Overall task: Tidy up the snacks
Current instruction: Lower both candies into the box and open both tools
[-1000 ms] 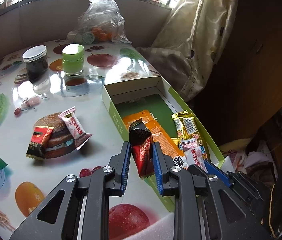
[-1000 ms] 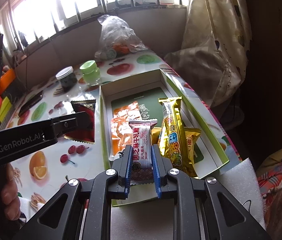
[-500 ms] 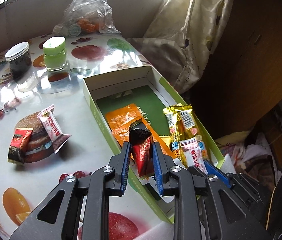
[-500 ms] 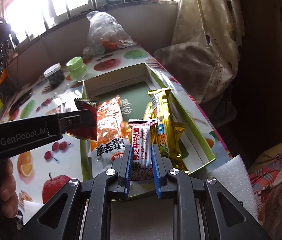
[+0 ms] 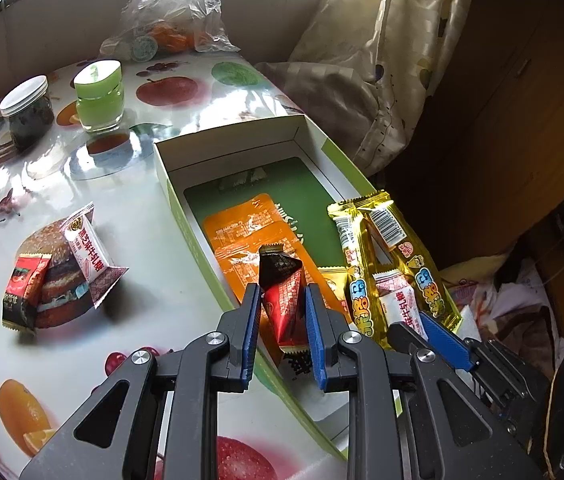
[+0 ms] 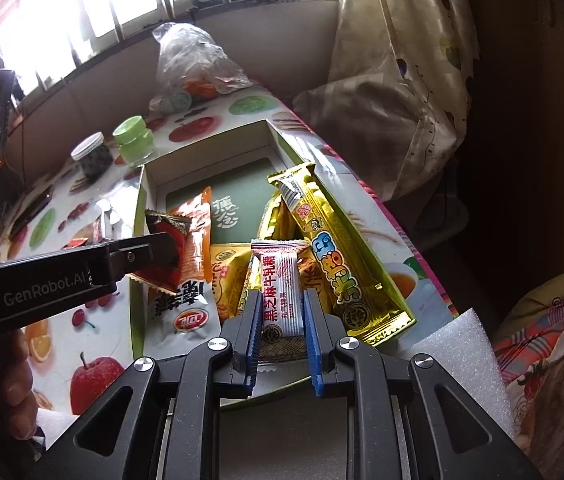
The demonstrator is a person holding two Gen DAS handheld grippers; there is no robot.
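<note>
Left hand-held gripper (image 5: 282,312): jaws part closed, clamped on a red-black packet (image 5: 283,304), held upright over the box's near left wall.
Right hand-held gripper (image 6: 282,320): jaws nearly shut, pinching a white nougat bar (image 6: 282,300) by its lower half, over the near end of the box.
Box (image 5: 242,136): open, green-lined, just ahead of both grippers; orange pouch (image 5: 250,232) beyond the left jaws, gold bars (image 6: 333,248) right of the right jaws.
Loose on bench (image 5: 142,208): white bar (image 5: 86,248) and red packet (image 5: 22,292), well left of the left gripper.
Change: a second ago both grippers sat further back; now they are lower and over the box, grips unchanged.
Meaning: both snacks look ready to drop in; two loose ones left to fetch.
</note>
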